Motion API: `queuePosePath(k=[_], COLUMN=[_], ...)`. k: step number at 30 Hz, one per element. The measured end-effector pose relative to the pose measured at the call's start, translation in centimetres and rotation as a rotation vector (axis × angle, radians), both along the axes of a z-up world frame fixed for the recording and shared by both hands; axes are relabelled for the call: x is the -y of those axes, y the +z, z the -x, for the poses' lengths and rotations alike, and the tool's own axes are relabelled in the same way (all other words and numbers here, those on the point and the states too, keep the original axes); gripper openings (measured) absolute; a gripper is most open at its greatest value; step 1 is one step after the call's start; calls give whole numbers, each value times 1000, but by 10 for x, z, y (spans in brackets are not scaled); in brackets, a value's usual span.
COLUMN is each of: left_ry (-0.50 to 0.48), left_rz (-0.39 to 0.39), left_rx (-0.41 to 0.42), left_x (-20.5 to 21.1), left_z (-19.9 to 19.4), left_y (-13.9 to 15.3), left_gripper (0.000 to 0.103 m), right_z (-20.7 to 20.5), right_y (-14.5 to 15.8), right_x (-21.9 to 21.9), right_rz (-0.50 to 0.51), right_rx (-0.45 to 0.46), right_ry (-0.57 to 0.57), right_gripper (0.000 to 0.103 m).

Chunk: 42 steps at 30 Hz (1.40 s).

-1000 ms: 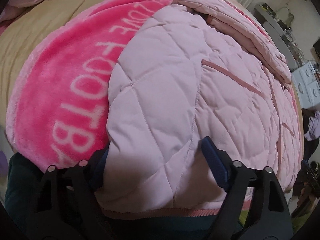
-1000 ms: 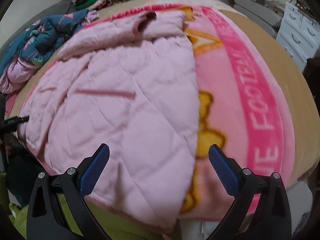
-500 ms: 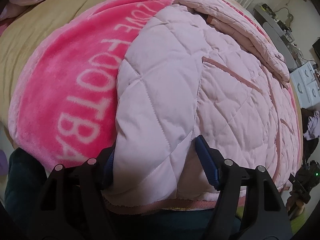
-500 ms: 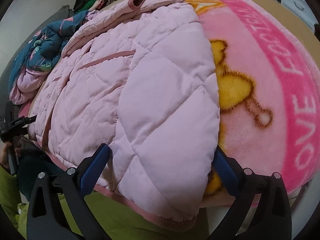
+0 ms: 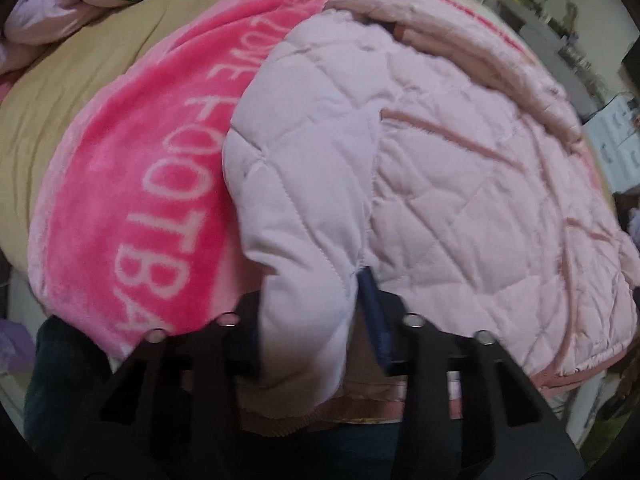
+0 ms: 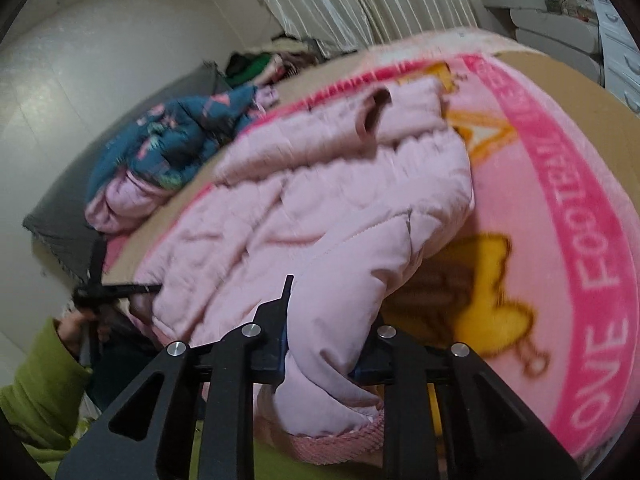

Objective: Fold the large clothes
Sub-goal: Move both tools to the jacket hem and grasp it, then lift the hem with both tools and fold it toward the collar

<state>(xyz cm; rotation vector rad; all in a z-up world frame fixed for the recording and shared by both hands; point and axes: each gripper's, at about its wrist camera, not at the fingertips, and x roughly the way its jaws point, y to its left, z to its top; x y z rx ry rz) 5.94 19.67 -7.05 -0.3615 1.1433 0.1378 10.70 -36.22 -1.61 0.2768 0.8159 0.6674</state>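
A pale pink quilted jacket point(image 5: 432, 168) lies spread on a bright pink lettered blanket point(image 5: 132, 184) on the bed. My left gripper point(image 5: 312, 320) has its jaws closing on the jacket's near hem corner, and the padded cloth bunches between the blue pads. In the right wrist view the same jacket point(image 6: 320, 216) has its other hem corner pinched and lifted off the blanket point(image 6: 560, 240) by my right gripper point(image 6: 320, 344), whose jaws are closing on the cloth. The left gripper point(image 6: 100, 288) shows small at the left edge of that view, held by a hand in a green sleeve point(image 6: 36, 380).
A teal patterned garment point(image 6: 180, 136) and other clothes are piled at the far side of the bed. White drawers point(image 6: 620, 56) and a cluttered shelf point(image 6: 540, 4) stand to the right, curtains point(image 6: 360, 0) behind. The tan sheet point(image 5: 60, 92) shows beyond the blanket.
Both grippers have closed onto the jacket's hem corners. The right gripper has risen and tilted up, lifting its corner off the blanket. The left one has stayed in place.
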Motion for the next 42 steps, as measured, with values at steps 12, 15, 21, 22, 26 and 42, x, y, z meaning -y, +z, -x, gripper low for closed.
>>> queuePosePath(k=[12, 15, 21, 22, 26, 42], left_ry=[-46, -46, -38, -35, -18, 42], left_rz=[14, 15, 18, 16, 6, -102], left_rx=[254, 290, 332, 335, 331, 331], left_x=[10, 14, 15, 15, 17, 36], left_z=[1, -1, -12, -13, -18, -44], left_y=[66, 79, 100, 101, 106, 156], left_gripper=[9, 9, 9, 9, 9, 9], right_z=[-25, -33, -45, -46, -54, -81], right_y=[38, 46, 53, 54, 60, 64], right_x=[3, 6, 9, 9, 9, 29], right_rz=[-117, -132, -147, -148, -161, -294], right_rx=[106, 124, 143, 146, 150, 137], right_ry=[-17, -28, -62, -65, -63, -106], right_gripper=[19, 19, 19, 19, 19, 19])
